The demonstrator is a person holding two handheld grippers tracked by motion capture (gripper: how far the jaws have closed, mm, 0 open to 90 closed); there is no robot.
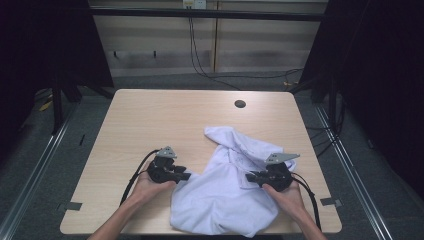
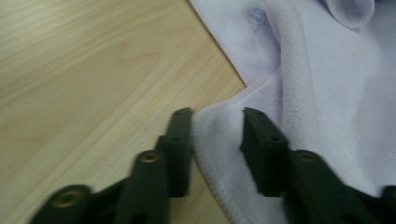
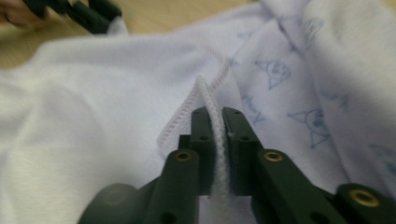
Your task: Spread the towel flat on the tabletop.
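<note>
The white garment (image 1: 227, 192) lies crumpled on the surface (image 1: 150, 120) between both hands. The right gripper (image 3: 215, 114) pinches a stitched hem; the left gripper (image 2: 215, 116) gapes around an edge — probably not yet clamped, so pulling now could slip that edge free

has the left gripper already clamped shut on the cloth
No, in the left gripper view the left gripper has its black jaws apart, straddling a hemmed edge of the white terry cloth without pinching it.
</note>
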